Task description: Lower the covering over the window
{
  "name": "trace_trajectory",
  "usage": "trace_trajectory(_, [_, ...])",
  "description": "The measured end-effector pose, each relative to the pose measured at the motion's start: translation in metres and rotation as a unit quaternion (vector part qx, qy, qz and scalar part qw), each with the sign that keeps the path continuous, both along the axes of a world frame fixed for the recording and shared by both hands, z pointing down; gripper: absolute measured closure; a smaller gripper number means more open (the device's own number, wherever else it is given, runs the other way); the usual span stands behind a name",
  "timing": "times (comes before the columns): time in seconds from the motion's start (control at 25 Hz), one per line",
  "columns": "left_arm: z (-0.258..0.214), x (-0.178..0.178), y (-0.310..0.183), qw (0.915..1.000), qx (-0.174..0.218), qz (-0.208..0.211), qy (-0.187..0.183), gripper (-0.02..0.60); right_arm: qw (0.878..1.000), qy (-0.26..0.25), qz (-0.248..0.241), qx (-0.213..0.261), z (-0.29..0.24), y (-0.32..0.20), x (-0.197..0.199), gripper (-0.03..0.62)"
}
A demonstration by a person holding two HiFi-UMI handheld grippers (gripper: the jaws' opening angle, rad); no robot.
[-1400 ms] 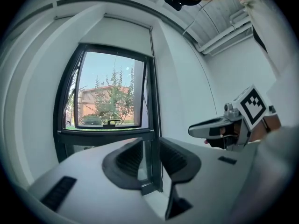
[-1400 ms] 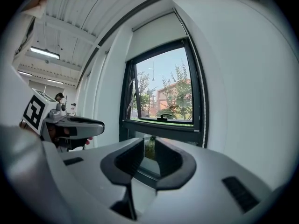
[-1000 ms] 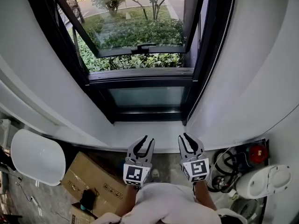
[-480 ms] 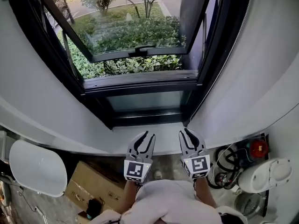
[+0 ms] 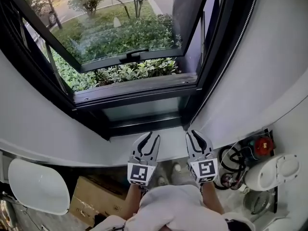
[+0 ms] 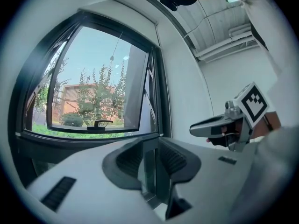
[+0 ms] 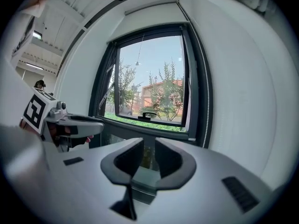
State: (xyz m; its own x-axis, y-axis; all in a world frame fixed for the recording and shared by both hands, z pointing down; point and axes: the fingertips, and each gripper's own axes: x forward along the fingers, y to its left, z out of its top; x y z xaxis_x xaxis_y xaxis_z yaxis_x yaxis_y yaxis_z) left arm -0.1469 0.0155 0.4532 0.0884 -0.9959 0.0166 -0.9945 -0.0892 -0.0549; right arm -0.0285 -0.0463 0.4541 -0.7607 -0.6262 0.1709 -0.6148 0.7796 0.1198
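Note:
The black-framed window (image 5: 139,88) has its sash tilted outward, with the handle (image 5: 134,55) on the sash's lower rail. The covering is rolled up in a housing (image 7: 152,6) above the window. A bead chain (image 5: 232,47) (image 7: 207,118) hangs along the frame's right side, and a thin pull cord (image 7: 138,55) dangles in the pane's middle. My left gripper (image 5: 150,138) (image 6: 152,155) and right gripper (image 5: 194,134) (image 7: 148,157) are side by side over the white sill (image 5: 168,150). Both are open and hold nothing. They point level at the lower right of the window.
A white rounded seat (image 5: 38,186) and a cardboard box (image 5: 96,203) sit on the floor at the lower left. Cables (image 5: 231,170), a red-topped device (image 5: 260,146) and a white appliance (image 5: 274,172) crowd the lower right. White walls flank the window.
The window has slid left and grown nearer in the head view. Both grippers have moved toward its right side, still open. The cardboard box has slipped mostly out of view.

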Motion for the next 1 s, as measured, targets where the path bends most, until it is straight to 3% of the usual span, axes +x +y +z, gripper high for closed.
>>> trace_trajectory(0.44, [-0.006,0.021,-0.071,0.9991,0.02,0.036,-0.009,0.479,0.999,-0.013,0.032,-0.009,0.003,-0.06,0.018,0.523])
trace_trajectory(1.0, [0.004,0.065,-0.155,0.9954,-0.005,0.095,0.003,0.477,0.996,-0.021,0.089,-0.022,0.002,-0.114,0.036,0.522])
